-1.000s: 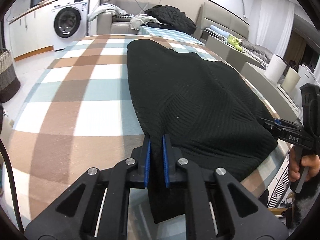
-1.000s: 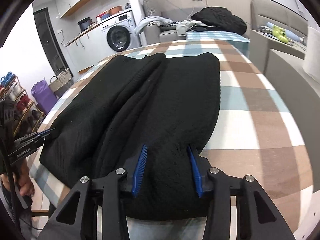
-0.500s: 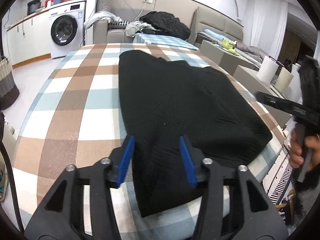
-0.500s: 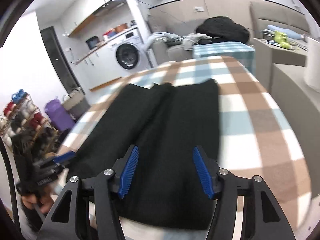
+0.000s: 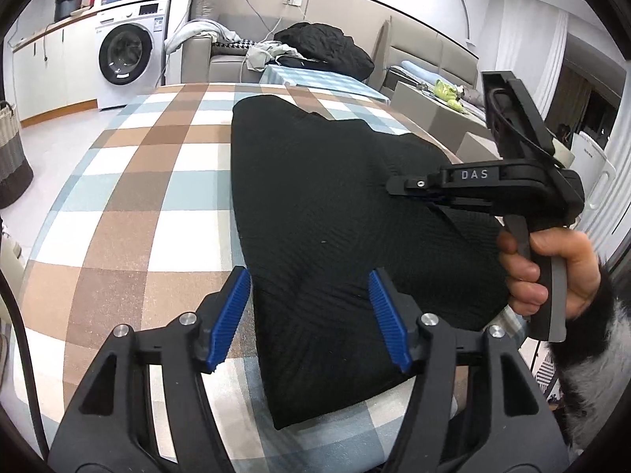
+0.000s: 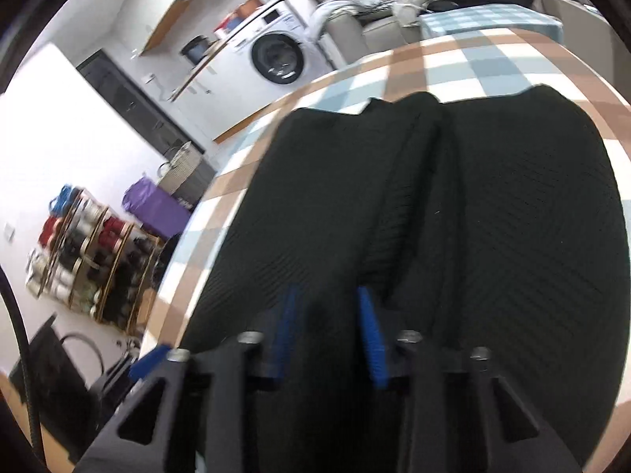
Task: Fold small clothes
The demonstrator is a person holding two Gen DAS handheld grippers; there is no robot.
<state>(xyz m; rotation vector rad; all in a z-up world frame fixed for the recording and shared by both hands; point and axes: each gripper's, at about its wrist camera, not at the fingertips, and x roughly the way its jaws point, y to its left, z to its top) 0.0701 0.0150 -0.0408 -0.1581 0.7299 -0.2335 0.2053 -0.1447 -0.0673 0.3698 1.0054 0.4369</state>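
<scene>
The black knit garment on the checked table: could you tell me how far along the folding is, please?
Partly done, it seems. The black knit garment lies on the checked tablecloth as a long panel, with a lengthwise ridge visible in the right wrist view. The left gripper is open above its near end; the right gripper is over the middle, its state blurred. The crosswise folds remain.

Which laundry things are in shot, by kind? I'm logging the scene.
Black garment on the checked table: 1
Washing machine: 1
Woven baskets: 1
Grippers, left gripper and right gripper: 2
Total: 5
</scene>
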